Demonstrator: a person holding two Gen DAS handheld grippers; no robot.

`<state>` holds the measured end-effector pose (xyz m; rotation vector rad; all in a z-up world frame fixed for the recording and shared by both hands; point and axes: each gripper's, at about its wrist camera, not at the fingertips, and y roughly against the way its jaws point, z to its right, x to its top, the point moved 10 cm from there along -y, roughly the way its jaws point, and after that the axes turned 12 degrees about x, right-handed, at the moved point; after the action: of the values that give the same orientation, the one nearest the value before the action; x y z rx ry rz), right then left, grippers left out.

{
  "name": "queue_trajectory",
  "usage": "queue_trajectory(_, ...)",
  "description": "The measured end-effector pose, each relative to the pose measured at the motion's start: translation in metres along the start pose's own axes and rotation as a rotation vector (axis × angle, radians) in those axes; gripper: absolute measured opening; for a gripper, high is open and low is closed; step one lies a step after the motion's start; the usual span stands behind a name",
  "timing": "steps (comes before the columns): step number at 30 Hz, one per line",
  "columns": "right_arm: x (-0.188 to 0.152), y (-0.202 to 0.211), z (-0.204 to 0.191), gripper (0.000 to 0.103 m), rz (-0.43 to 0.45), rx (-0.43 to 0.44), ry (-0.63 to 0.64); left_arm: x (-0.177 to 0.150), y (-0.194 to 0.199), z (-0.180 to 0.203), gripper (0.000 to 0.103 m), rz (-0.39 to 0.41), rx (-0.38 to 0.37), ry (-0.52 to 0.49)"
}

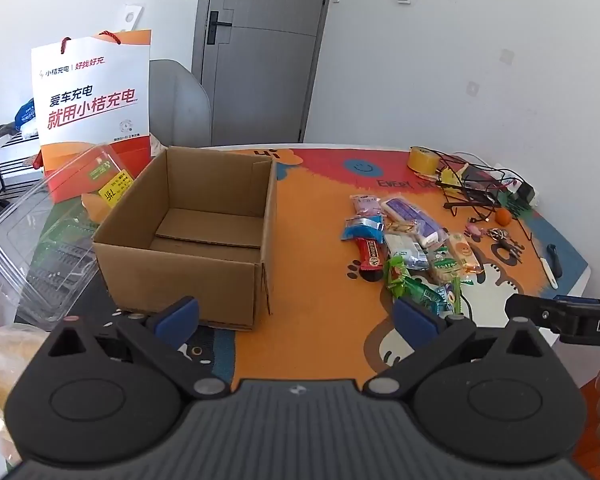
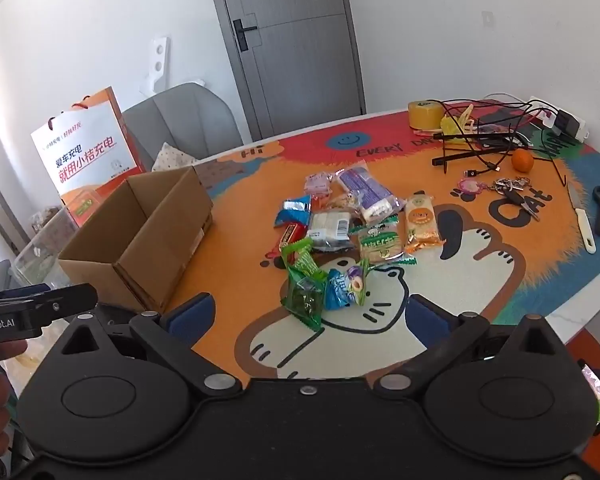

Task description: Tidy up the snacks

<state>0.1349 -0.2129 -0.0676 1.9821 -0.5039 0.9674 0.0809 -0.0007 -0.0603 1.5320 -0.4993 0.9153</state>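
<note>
An open, empty cardboard box stands on the table's left part; it also shows in the right wrist view. A pile of wrapped snacks lies to its right, and in the right wrist view it lies ahead of the fingers. Nearest me are green packets. My left gripper is open and empty, near the box's front right corner. My right gripper is open and empty, just short of the green packets.
An orange-and-white paper bag and a clear plastic container stand left of the box. Tape roll, tangled cables, an orange, keys, a knife lie at the right. A grey chair stands behind.
</note>
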Motion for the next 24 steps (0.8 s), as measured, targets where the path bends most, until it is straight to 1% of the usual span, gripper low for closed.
queue_trajectory(2, 0.002, 0.005, -0.001, 0.103, 0.028, 0.004, -0.003, 0.002, -0.002, -0.006, 0.102, -0.003, -0.005, 0.030)
queue_trajectory(3, 0.003, 0.008, -0.002, 0.103, 0.040, 0.001, -0.002, 0.005, -0.004, -0.015, 0.102, -0.008, -0.020, 0.052)
queue_trajectory(4, -0.002, 0.011, 0.004, 0.103, 0.021, -0.008, -0.008, 0.003, 0.000, -0.010, 0.102, 0.006, -0.003, 0.033)
queue_trajectory(5, -0.004, 0.009, 0.001, 0.103, -0.003, -0.036, 0.017, 0.003, 0.002, -0.005, 0.102, 0.010, 0.005, 0.017)
queue_trajectory(8, -0.007, 0.001, 0.001, 0.103, -0.035, -0.043, 0.008, 0.001, -0.001, -0.004, 0.102, 0.007, 0.032, 0.001)
queue_trajectory(9, -0.010, 0.005, 0.004, 0.103, -0.032, -0.044, 0.007, -0.001, -0.002, -0.002, 0.102, 0.003, 0.024, -0.006)
queue_trajectory(11, -0.005, -0.002, 0.003, 0.103, -0.043, -0.060, 0.005, -0.007, -0.002, 0.006, 0.102, 0.006, 0.012, -0.015)
queue_trajectory(16, -0.007, 0.000, 0.003, 0.103, -0.041, -0.062, 0.004, -0.008, 0.000, 0.011, 0.102, 0.023, 0.029, -0.045)
queue_trajectory(19, -0.007, 0.002, 0.001, 0.103, -0.037, -0.063, 0.025, -0.009, 0.000, 0.010, 0.102, 0.014, 0.022, -0.032)
queue_trajectory(24, -0.007, 0.001, 0.001, 0.103, -0.039, -0.065, 0.027, -0.009, 0.000, 0.009, 0.102, 0.014, 0.019, -0.040)
